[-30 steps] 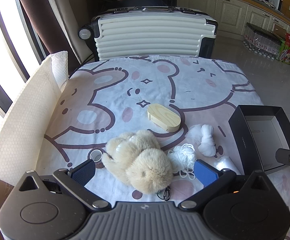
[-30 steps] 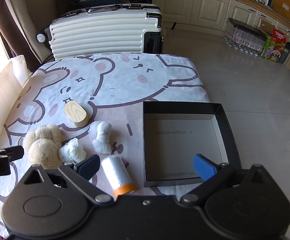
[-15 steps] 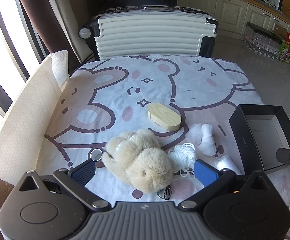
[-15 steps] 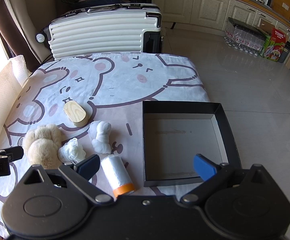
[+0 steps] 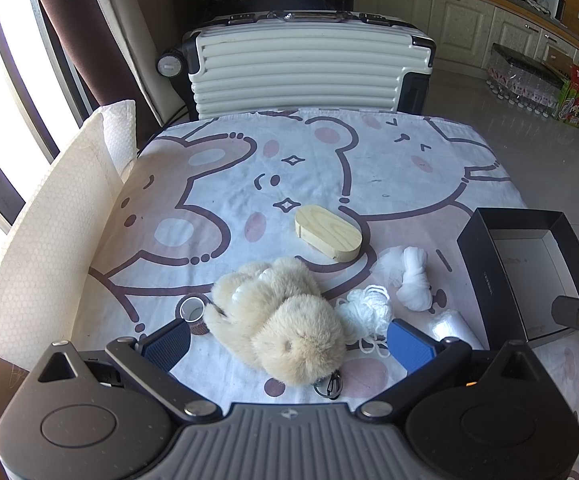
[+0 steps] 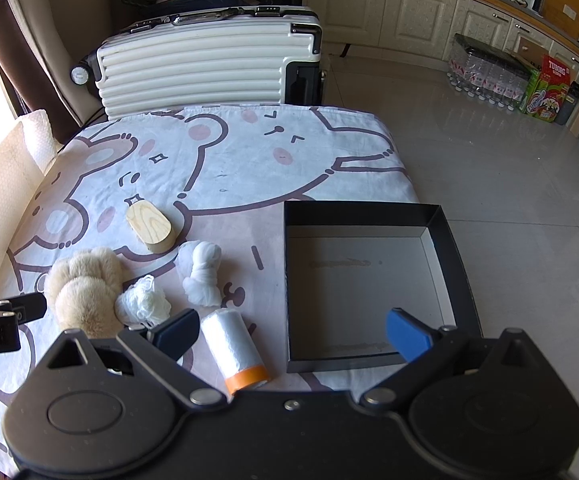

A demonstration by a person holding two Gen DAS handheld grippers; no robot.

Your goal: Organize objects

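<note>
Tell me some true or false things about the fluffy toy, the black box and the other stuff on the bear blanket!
1. The black box has nothing in it. True.
2. The fluffy toy is already inside the box. False: it lies on the bear blanket, between the open fingers of the left gripper.
3. The wooden oval block lies farther from the camera than the fluffy toy. True.
4. The right gripper is squeezing the plastic roll with the orange end. False: its fingers are spread wide and grip nothing; the roll lies on the blanket.
5. A white suitcase stands behind the table. True.
</note>
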